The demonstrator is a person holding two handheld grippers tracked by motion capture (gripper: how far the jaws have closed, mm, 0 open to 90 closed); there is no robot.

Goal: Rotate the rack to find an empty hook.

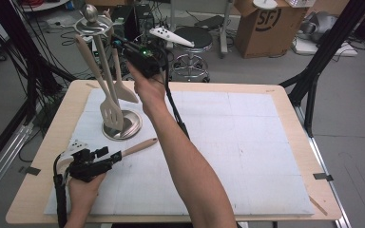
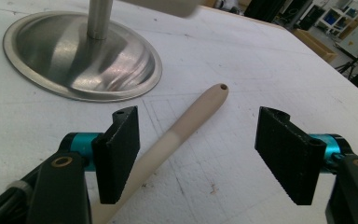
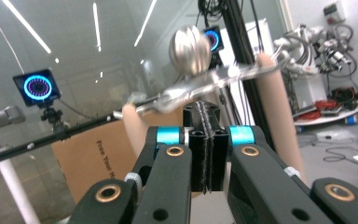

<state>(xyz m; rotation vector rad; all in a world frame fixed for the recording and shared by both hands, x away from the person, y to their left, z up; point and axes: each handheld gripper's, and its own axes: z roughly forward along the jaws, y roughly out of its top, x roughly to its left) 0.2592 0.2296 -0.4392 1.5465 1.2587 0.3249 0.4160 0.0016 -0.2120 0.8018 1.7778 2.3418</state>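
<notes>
Left gripper [image 1: 115, 156] sits low at the near left of the foam mat [image 1: 247, 156], jaws spread wide, straddling the wooden utensil handle [image 2: 177, 135] that lies flat on the mat. Nothing is gripped; the handle runs just beside the left-hand pad [image 2: 119, 154] in the left gripper view, its hole end toward the rack's steel base [image 2: 74, 60], near but apart.

Step in hand, by my read: picking up the lying utensil to hang it on the rack. Next move calls for closing the jaws on the handle, then lifting and lining the end hole up with a hook.

Farther back, the right gripper [image 3: 206, 140] is up by the rack top [image 1: 93, 21], jaws pressed together on nothing visible. A slotted turner [image 1: 110, 111] and a wooden spatula [image 1: 122, 88] hang there.
</notes>
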